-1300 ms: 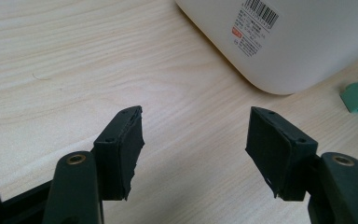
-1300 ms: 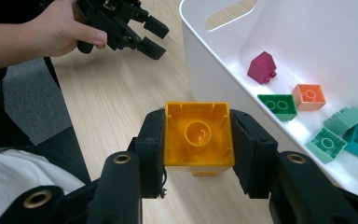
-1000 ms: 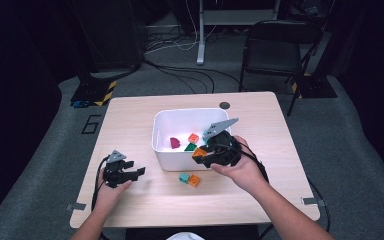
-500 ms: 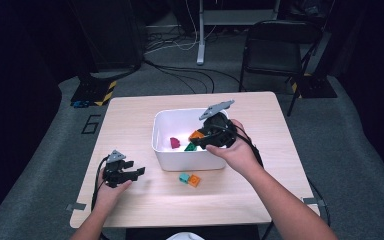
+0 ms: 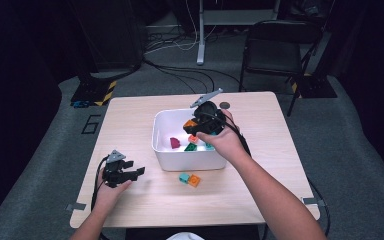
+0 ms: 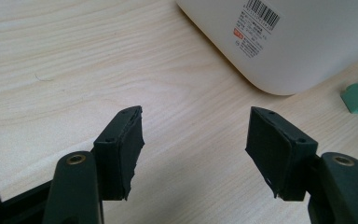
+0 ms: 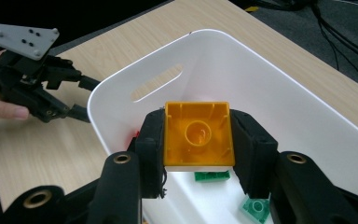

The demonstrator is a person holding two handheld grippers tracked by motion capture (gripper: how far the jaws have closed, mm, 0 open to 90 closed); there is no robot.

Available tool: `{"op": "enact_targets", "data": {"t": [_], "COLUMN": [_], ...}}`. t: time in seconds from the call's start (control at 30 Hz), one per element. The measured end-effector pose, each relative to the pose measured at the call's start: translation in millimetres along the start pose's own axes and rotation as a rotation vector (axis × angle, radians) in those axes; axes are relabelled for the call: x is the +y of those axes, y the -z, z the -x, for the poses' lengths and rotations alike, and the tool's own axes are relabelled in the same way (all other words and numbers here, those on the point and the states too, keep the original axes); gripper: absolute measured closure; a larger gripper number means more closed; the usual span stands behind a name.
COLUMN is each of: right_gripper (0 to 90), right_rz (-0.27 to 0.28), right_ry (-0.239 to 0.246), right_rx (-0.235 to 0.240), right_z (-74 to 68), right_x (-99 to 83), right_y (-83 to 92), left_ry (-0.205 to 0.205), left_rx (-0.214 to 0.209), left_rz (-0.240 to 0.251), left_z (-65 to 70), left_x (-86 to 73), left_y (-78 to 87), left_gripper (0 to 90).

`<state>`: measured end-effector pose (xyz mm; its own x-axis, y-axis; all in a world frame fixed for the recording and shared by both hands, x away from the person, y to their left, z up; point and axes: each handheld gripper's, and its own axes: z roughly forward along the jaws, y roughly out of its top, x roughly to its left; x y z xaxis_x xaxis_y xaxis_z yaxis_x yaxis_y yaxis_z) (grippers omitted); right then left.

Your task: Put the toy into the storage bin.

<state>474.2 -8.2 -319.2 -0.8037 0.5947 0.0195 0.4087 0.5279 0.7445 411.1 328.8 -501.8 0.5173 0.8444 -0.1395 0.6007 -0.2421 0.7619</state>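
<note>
Since a second ago we carry our right gripper, clenched on the orange block, over the white bin; our left gripper rests released on the counter.

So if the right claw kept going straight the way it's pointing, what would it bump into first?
Probably the inside of the white bin. The right claw holds an orange block and points down into the bin, toward its floor, where green blocks lie. Depth is hard to judge, so a green block might come first.
</note>
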Motion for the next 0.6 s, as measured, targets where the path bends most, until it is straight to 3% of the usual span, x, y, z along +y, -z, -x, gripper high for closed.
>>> {"op": "enact_targets", "data": {"t": [0.33, 0.6], "right_gripper": [58.2, 58.1], "right_rz": [0.0, -0.014], "right_ry": [-0.01, -0.061], "right_rx": [-0.026, -0.06], "right_z": [12.6, 32.7], "right_x": [10.7, 10.7], "right_y": [-18.0, -38.4], "left_ry": [0.005, 0.007], "left_rx": [0.001, 0.0], "left_rz": [0.001, 0.001], "left_z": [-1.5, -1.3], "left_x": [-0.3, 0.0], "left_y": [-0.1, -1.3], "left_gripper": [36.0, 36.0]}}
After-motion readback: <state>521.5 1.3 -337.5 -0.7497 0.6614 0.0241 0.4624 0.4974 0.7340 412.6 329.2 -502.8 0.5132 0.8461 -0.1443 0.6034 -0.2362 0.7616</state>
